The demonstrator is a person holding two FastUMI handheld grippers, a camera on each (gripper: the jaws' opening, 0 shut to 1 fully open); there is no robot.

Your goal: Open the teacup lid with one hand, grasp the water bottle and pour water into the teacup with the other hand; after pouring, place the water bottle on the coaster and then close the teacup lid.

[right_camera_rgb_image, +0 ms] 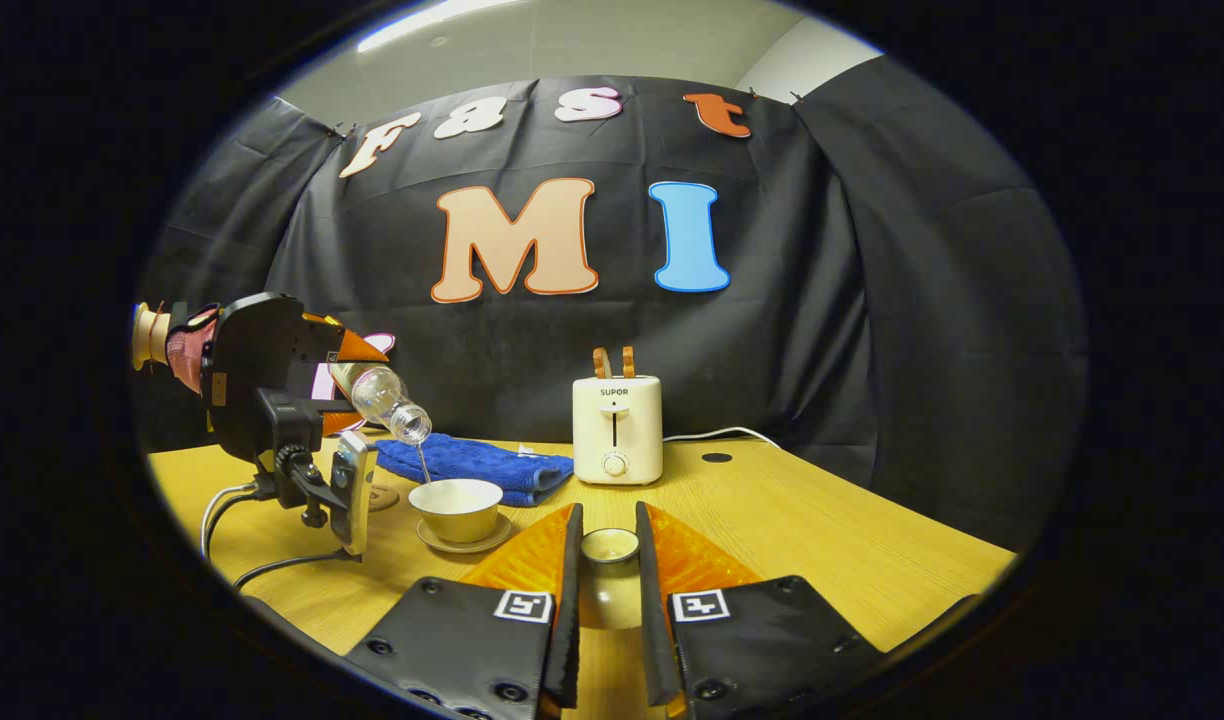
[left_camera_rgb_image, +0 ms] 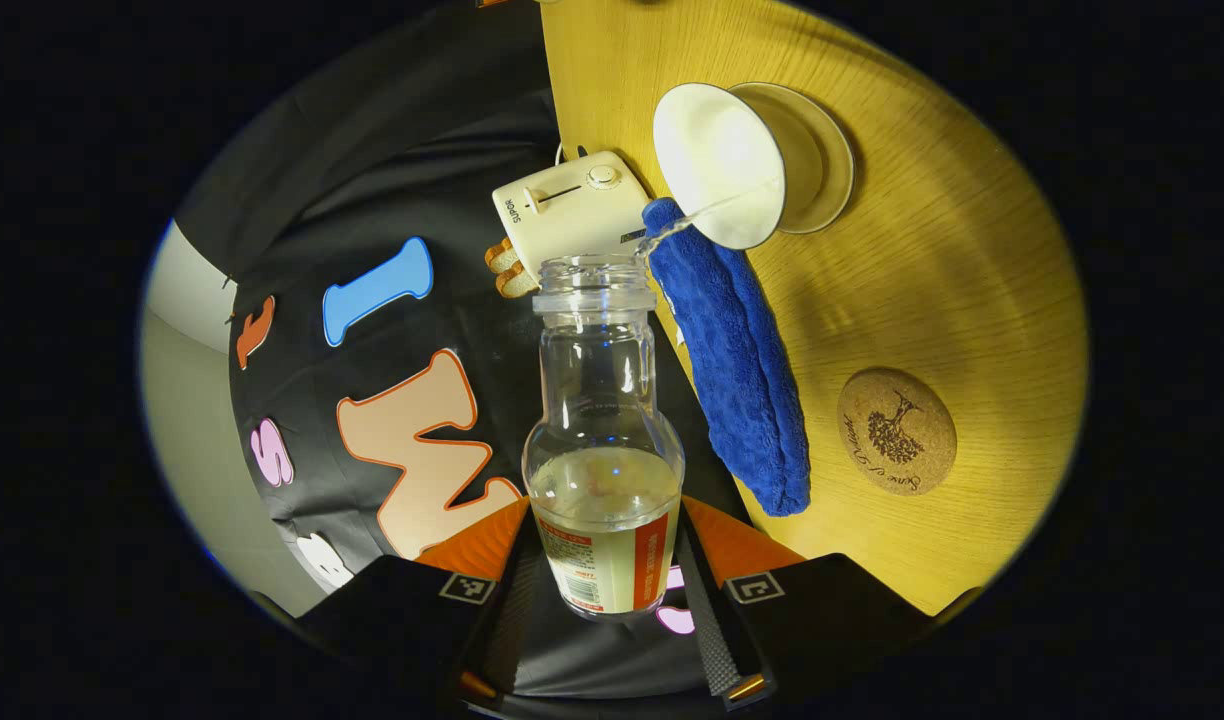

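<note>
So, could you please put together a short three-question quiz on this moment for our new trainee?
1. True or false: water is streaming from the water bottle into the teacup.
2. What does the right gripper hold: A) the teacup lid, B) the blue towel, C) nothing?
3. What lies on the table between the teacup and the toaster in the right gripper view?

Key: 1 true; 2 A; 3 the blue towel.

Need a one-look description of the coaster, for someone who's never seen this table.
Start at the yellow wooden table. Find the long blue towel lying next to the white teacup. The coaster sits alone on the bare wood beside the towel's far end from the cup: a flat, round cork disc with a dark tree drawing on it, the only brown thing there.
</note>
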